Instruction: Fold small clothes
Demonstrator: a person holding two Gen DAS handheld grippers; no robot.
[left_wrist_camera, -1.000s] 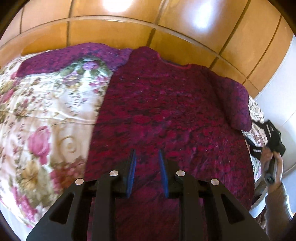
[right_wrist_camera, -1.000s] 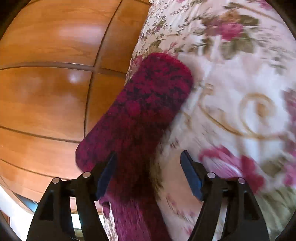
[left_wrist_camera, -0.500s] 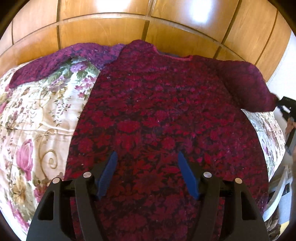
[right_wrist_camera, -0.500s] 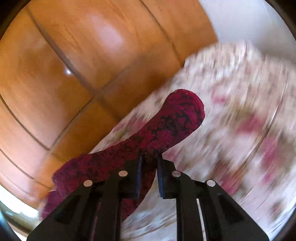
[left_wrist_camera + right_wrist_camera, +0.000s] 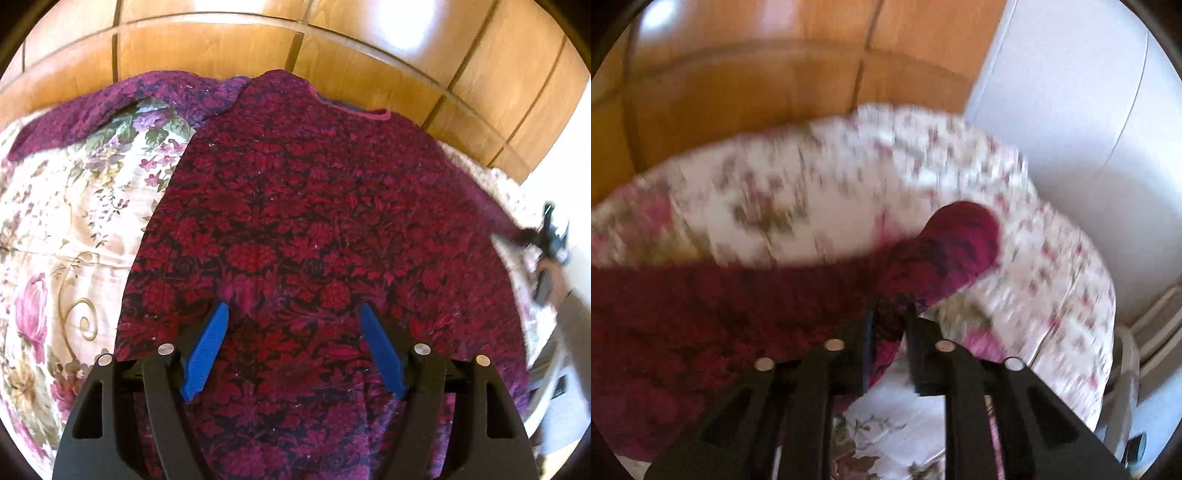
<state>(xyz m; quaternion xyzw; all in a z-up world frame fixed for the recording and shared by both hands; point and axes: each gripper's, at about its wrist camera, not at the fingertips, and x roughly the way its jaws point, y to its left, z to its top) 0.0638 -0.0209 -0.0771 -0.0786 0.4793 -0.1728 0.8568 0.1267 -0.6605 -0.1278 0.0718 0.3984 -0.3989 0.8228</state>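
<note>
A dark red patterned sweater (image 5: 314,221) lies flat, front up, on a floral bedspread (image 5: 55,229), with its neck toward the wooden panelling. My left gripper (image 5: 293,312) hovers over its lower middle; its jaws are opening, with nothing pinched between the blue pads. The far sleeve (image 5: 110,110) lies stretched along the bed's top edge. The near sleeve (image 5: 953,251) is drawn out sideways, its cloth filling the narrow gap of my right gripper (image 5: 890,317). Those jaws are opening slightly but still grip the sleeve. In the left wrist view the right gripper (image 5: 550,236) is blurred at the bed's right side.
Wooden panelling (image 5: 221,48) rises behind the bed. A white wall (image 5: 1071,110) and white furniture stand to the right of the bed. A person's grey sleeve (image 5: 569,332) shows at the right edge. The bedspread (image 5: 812,199) drops away at its right side.
My left jaws spread from nearly shut to wide over the sweater's body. My right gripper closed on the near sleeve, rolled, and pulled it out sideways, so the sleeve now runs straight.
</note>
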